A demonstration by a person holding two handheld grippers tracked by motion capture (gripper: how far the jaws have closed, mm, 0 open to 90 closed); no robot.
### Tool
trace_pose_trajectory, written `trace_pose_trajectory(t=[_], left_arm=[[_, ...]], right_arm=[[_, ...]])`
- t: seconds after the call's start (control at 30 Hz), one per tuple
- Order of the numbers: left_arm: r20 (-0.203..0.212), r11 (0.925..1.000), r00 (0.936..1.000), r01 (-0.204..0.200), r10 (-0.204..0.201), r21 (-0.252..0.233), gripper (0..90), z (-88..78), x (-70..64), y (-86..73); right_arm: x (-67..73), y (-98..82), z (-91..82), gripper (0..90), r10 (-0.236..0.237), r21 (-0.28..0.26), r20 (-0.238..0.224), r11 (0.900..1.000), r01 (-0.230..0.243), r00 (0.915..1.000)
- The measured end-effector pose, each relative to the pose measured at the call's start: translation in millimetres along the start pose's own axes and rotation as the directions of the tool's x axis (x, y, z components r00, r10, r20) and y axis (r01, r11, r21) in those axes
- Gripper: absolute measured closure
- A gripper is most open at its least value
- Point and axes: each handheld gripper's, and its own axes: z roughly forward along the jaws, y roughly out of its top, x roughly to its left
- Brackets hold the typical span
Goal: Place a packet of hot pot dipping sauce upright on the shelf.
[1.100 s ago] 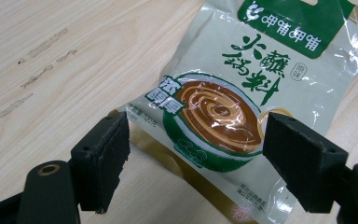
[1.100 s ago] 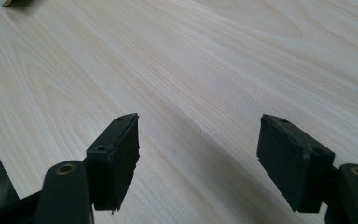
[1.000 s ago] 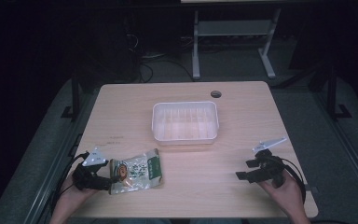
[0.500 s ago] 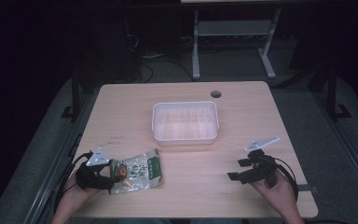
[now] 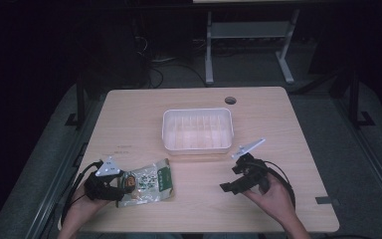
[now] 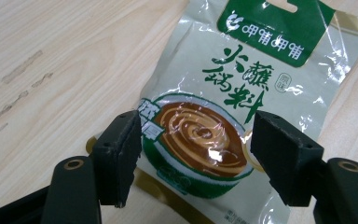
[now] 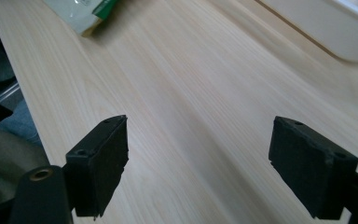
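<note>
The white plastic tray (image 5: pixel 197 130) is sitting empty at the table's (image 5: pixel 278 124) centre. The left gripper (image 6: pixel 196 140) is straddling the sauce packet (image 6: pixel 233 107), jaws wide. The right gripper (image 7: pixel 198 161) is hovering wide open.

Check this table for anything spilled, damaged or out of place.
Nothing stands out. The sauce packet lies flat and sealed between the open left gripper. The white tray sits square and empty. The right gripper hangs open over bare wood.

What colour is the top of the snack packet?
Green with white writing, on the packet; it shows best in the left gripper view.
</note>
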Motion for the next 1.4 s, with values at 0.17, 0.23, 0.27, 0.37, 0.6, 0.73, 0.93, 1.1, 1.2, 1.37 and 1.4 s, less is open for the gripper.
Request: trace_pose_trajectory(t=[0.17, 0.23, 0.27, 0.37, 0.6, 0.73, 0.93, 1.1, 1.2, 1.37, 1.4], left_arm=[[0.002, 0.9998, 0.9999, 0.016, -0.016, -0.013, 34.0, 1.9, 2.0, 0.4], [0.003, 0.9999, 0.9999, 0.013, -0.013, -0.009, 34.3, 2.2, 3.7, 0.3], [0.002, 0.9998, 0.9999, 0.013, -0.013, -0.012, 36.0, 2.0, 4.4, 0.3], [0.006, 0.9997, 0.9998, 0.018, -0.018, -0.019, 38.2, 1.4, 5.6, 0.7], [0.023, 0.9997, 0.9995, 0.023, -0.022, -0.013, 48.5, 4.4, 9.3, 3.1], [0.031, 0.9996, 0.9992, 0.027, -0.027, 0.005, 54.4, 6.1, 10.4, 1.8], [0.036, 0.9993, 0.9988, 0.032, -0.032, 0.022, 59.2, 6.9, 11.7, -0.3], [0.042, 0.9989, 0.9983, 0.039, -0.04, 0.025, 59.6, 8.1, 12.2, -1.5], [0.042, 0.9989, 0.9983, 0.039, -0.04, 0.027, 60.3, 8.7, 13.0, -2.6], [0.044, 0.9984, 0.9978, 0.047, -0.048, 0.03, 60.5, 9.5, 14.6, -4.0], [0.043, 0.9984, 0.9979, 0.047, -0.048, 0.031, 60.5, 9.4, 15.0, -4.2]], right_arm=[[11.7, 24.3, 13.2, 20.4, -0.044, 0.034, -0.013, 0.998, 0.044, 0.999], [14.8, 33.5, 18.8, 21.7, -0.05, 0.046, -0.026, 0.998, 0.051, 0.9984], [18.1, 42.2, 24.9, 22.4, -0.059, 0.057, -0.033, 0.997, 0.061, 0.9977], [20.9, 50.8, 31.1, 23.9, -0.061, 0.065, -0.048, 0.996, 0.064, 0.997], [31.8, 80.0, 55.3, 31.5, -0.062, 0.112, -0.075, 0.991, 0.07, 0.9953], [38.4, 95.3, 66.8, 34.9, -0.067, 0.128, -0.079, 0.989, 0.077, 0.9946], [46.9, 115.5, 82.0, 36.9, -0.055, 0.148, -0.103, 0.987, 0.07, 0.9932], [49.4, 125.1, 99.0, 30.7, -0.018, 0.172, -0.11, 0.984, 0.037, 0.9938], [49.5, 128.4, 113.3, 38.3, 0.007, 0.202, -0.114, 0.979, 0.016, 0.9934], [48.0, 131.1, 125.5, 44.5, 0.026, 0.219, -0.12, 0.976, 0.001, 0.9924], [47.5, 131.6, 128.1, 45.3, 0.029, 0.225, -0.122, 0.974, -0.001, 0.9922]])
